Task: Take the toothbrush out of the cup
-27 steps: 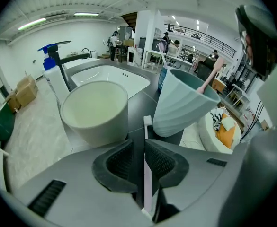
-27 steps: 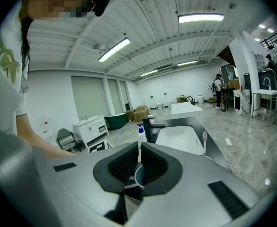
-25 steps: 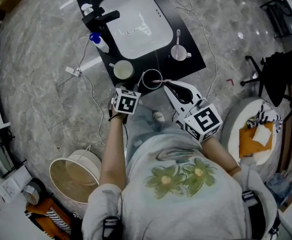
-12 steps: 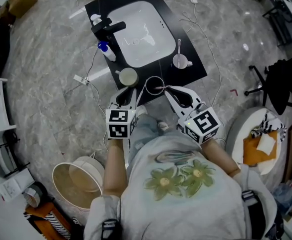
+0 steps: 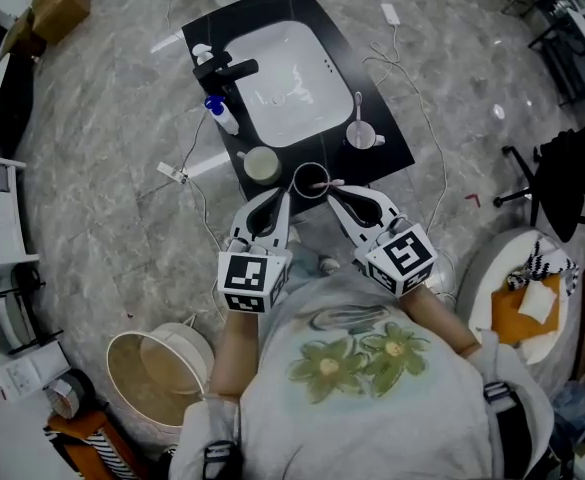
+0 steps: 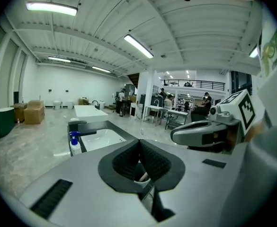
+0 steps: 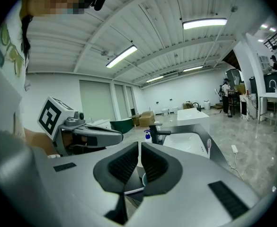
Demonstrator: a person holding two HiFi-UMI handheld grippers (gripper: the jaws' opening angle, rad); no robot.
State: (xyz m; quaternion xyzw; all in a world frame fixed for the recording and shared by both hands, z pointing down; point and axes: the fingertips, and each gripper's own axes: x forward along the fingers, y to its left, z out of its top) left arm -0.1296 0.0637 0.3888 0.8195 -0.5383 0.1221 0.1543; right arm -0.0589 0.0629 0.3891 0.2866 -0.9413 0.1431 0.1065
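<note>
**Toothbrush leaning in the cup, free end toward the right tool**

The toothbrush (image 5: 324, 182) stands in the dark cup (image 5: 296, 180) at the near edge of the black desk (image 5: 388, 139). Its long axis leans across the rim, with the exposed end pointing at the right tool (image 5: 334, 192). The right tool's tips lie just beside that end, and its jaws are drawn together. No view resolves whether the handle is pinched between them. The left tool (image 5: 280, 200) sits at the cup's other side. Its jaws have just closed, pad against pad, with nothing between them. The right hand is judged the nearer. Extraction should follow the handle's axis, up and away from the rim.
</note>
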